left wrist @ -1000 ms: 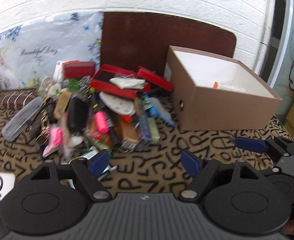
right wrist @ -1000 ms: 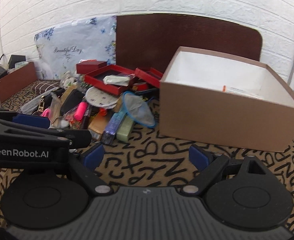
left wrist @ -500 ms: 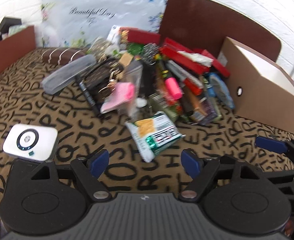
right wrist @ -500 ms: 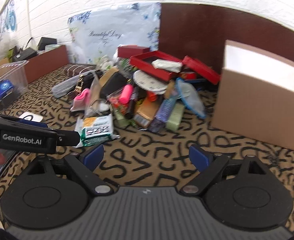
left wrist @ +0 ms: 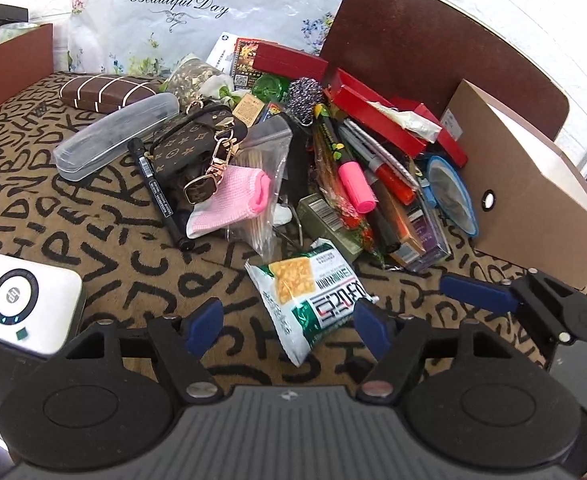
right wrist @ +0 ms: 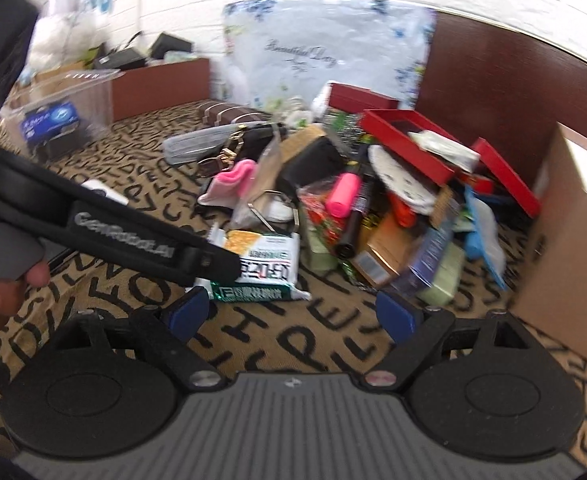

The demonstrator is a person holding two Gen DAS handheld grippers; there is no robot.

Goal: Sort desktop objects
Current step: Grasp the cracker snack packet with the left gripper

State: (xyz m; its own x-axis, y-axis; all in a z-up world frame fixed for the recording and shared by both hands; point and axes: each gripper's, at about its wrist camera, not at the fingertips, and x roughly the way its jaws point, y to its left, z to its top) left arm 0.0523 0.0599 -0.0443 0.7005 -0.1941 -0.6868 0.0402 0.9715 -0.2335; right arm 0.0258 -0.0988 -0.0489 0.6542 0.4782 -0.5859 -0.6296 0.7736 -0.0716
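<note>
A green and white snack packet [left wrist: 309, 288] lies flat on the letter-print cloth, at the near edge of a heap of desk clutter. My left gripper [left wrist: 287, 326] hovers low over it with jaws closing. The packet's near end sits between the blue pads, which do not press it. My right gripper [right wrist: 292, 315] is open over bare cloth, just short of the same packet [right wrist: 261, 268]. One of its blue fingers [left wrist: 473, 292] shows at the right of the left wrist view. The heap holds a pink highlighter [left wrist: 355, 184], a pink sock [left wrist: 233, 196] and a brown monogram pouch [left wrist: 189, 148].
A cardboard box [left wrist: 533, 200] stands open at the right, against the heap. A white round-dial device [left wrist: 25, 304] lies at the near left. A clear case [left wrist: 113, 136] and a black marker [left wrist: 159, 196] lie left of the heap. A clear plastic bin [right wrist: 61, 120] stands far left.
Both views have swung left from the cardboard box and dropped toward the heap. The snack packet has come between the left fingers, which stand a little narrower.
</note>
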